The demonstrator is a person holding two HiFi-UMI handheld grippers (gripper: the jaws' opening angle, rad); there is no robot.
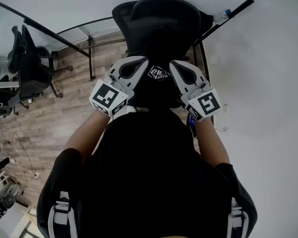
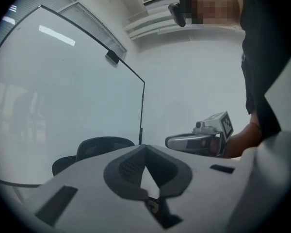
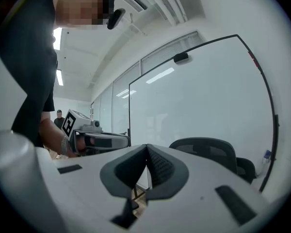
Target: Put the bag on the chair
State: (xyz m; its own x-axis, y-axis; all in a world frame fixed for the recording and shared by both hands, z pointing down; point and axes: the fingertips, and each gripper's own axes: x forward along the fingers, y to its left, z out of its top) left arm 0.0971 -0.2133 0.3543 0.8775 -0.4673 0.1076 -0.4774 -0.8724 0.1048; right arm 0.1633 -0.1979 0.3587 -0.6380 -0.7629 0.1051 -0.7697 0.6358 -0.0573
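Note:
A black bag (image 1: pixel 158 90) with a white logo rests against the black chair (image 1: pixel 159 24) right in front of me; black on black, so its outline is hard to tell. My left gripper (image 1: pixel 141 62) and right gripper (image 1: pixel 175 64) are raised side by side above it, both shut and empty, apart from the bag. In the left gripper view the left gripper (image 2: pixel 145 147) has its jaws together over the chair's back (image 2: pixel 104 147), with the right gripper (image 2: pixel 203 139) beside it. The right gripper (image 3: pixel 146 146) is likewise shut, with the chair (image 3: pixel 208 152) beyond it.
A glass board on a black frame (image 1: pixel 92 58) stands behind the chair. Two more office chairs (image 1: pixel 27 68) stand at the left on the wooden floor (image 1: pixel 49 128). A white wall (image 1: pixel 268 83) runs along the right. Another person (image 3: pixel 58 119) stands far off.

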